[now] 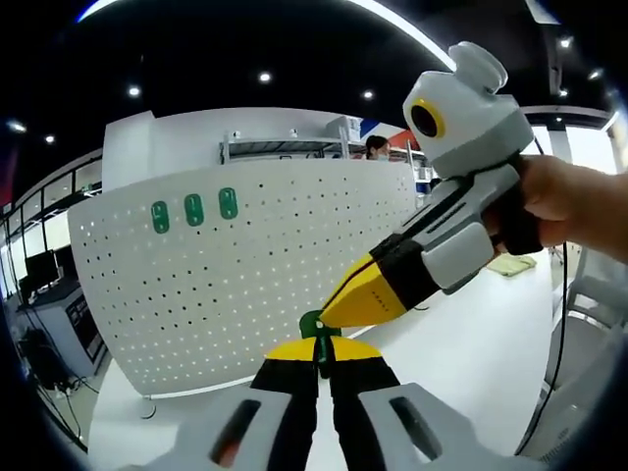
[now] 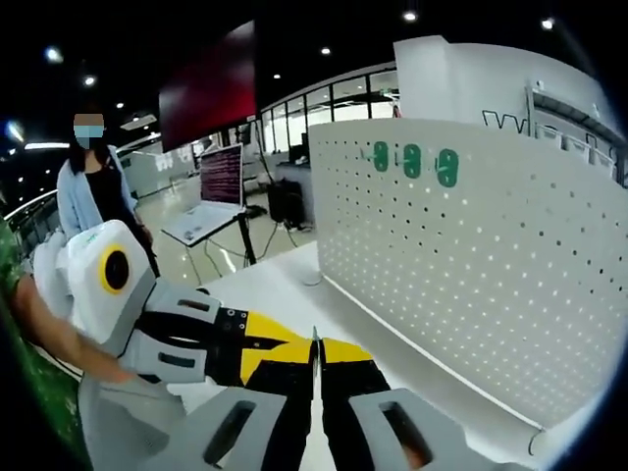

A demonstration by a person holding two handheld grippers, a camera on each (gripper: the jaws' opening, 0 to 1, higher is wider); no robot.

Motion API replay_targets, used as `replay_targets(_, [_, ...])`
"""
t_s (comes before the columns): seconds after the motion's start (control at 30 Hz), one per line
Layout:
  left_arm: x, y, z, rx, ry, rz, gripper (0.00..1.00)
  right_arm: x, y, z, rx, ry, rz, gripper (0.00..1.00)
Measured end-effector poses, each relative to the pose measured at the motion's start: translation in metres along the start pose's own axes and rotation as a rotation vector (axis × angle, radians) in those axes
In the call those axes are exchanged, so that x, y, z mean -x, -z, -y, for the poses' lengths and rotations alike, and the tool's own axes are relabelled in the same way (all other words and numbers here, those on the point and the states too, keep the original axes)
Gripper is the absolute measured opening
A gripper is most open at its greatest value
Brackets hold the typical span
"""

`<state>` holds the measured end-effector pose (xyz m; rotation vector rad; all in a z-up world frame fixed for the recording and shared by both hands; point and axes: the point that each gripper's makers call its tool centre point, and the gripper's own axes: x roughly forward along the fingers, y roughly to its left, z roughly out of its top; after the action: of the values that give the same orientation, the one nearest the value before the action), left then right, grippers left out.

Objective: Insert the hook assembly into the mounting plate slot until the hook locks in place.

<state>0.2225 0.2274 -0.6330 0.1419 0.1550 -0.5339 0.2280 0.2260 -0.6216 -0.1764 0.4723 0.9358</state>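
While both sets of yellow-tipped jaws meet above the white tabletop [image 1: 471, 334], the left gripper [image 1: 321, 351] is closed on a small green hook piece [image 1: 313, 325], and the right gripper [image 1: 339, 312] touches that piece with its tip (its own jaws read closed in the right gripper view [image 2: 316, 351], holding something too thin to identify). A slip could come from this double pinch twisting the piece. Its long axis cannot be told; it faces the white perforated mounting panel [image 1: 245, 275], whose three green oval inserts [image 1: 193, 210] sit well apart.
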Motion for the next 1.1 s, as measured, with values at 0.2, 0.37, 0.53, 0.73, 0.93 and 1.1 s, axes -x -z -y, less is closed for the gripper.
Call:
replay_targets(0.2, [0.0, -0.002, 0.0, 0.0, 0.001, 0.005, 0.02, 0.0, -0.002, 0.001, -0.021, -0.001, 0.01, 0.01])
replay_targets(0.37, [-0.001, -0.002, 0.002, -0.005, 0.007, 0.004, 0.02, 0.002, -0.005, 0.003, -0.028, 0.007, 0.03, 0.03])
replay_targets(0.53, [-0.002, -0.002, 0.002, -0.003, 0.006, 0.003, 0.02, 0.006, -0.007, 0.007, -0.038, 0.018, 0.048, 0.06])
replay_targets(0.73, [-0.003, -0.004, 0.002, 0.003, 0.005, 0.004, 0.02, 0.009, -0.007, 0.012, -0.04, 0.04, 0.06, 0.11])
replay_targets(0.93, [-0.004, -0.005, 0.003, 0.004, 0.005, 0.006, 0.02, 0.014, -0.011, 0.02, -0.046, 0.074, 0.1, 0.29])
replay_targets(1.1, [-0.004, -0.006, 0.003, 0.005, 0.005, 0.006, 0.02, 0.018, -0.018, 0.027, -0.044, 0.113, 0.146, 0.48])
